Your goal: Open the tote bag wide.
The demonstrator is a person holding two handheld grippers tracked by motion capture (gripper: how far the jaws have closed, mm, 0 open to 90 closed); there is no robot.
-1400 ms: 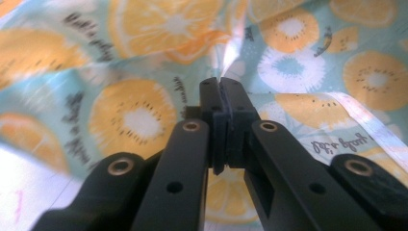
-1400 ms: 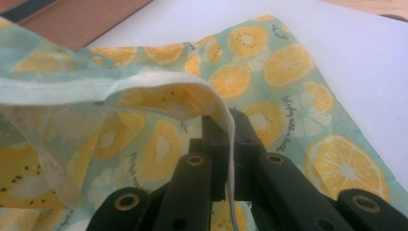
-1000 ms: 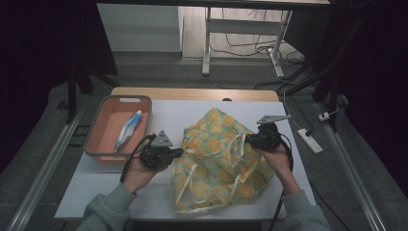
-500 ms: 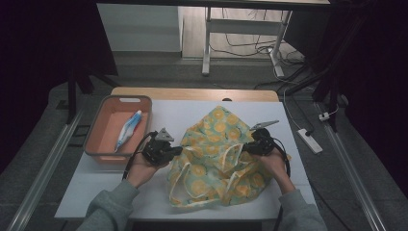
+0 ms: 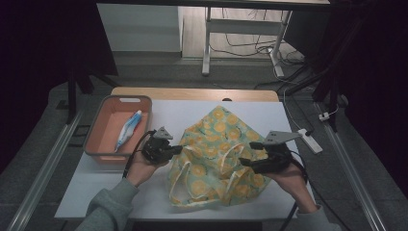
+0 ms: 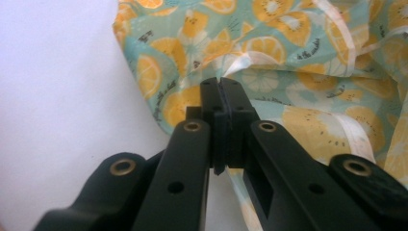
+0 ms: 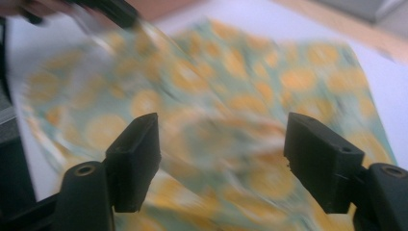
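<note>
High view, from the left: a tray [image 5: 95,144] holding a tube [image 5: 129,129], then the left tool [image 5: 174,150] clamped on the bag's [image 5: 216,139] left edge mid-counter [image 5: 298,125]. The right tool [image 5: 246,162] hovers wide open over the bag. The step looks like spreading it; next, the right tool needs a grip on fabric.
</note>
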